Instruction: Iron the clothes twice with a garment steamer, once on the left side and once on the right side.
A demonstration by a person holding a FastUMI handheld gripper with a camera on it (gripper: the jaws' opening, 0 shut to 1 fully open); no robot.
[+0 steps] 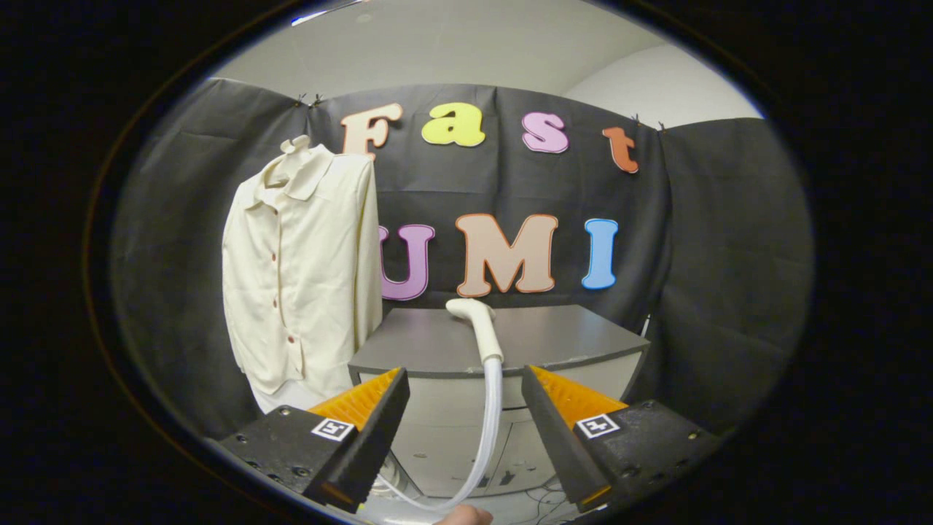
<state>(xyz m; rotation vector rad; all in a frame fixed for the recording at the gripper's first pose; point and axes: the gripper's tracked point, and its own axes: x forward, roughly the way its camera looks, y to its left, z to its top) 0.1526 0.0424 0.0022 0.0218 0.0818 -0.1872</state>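
Spread wide, the gripper [465, 390] grips nothing: its two fingers [379, 408] stand well apart with open air between them. Beyond the fingers and roughly in line with the gap lies the steamer [477, 324], a pale handle resting on the front part of a grey table [561, 335], its rounded head pointing away toward the booth wall. From the handle's near end a whitish hose [490, 423] drops over the table's front edge, runs down through the gap between the fingers without touching either, and curves off below them. Ahead and to the left of the fingers, beside the table's left end, hangs a cream shirt [299, 270]. It is upright, its collar at the top and a row of dark buttons running down the front, and its right edge overlaps the table's left corner from this angle. Nearest of all, below the fingers, a small part of a hand [464, 516] shows.
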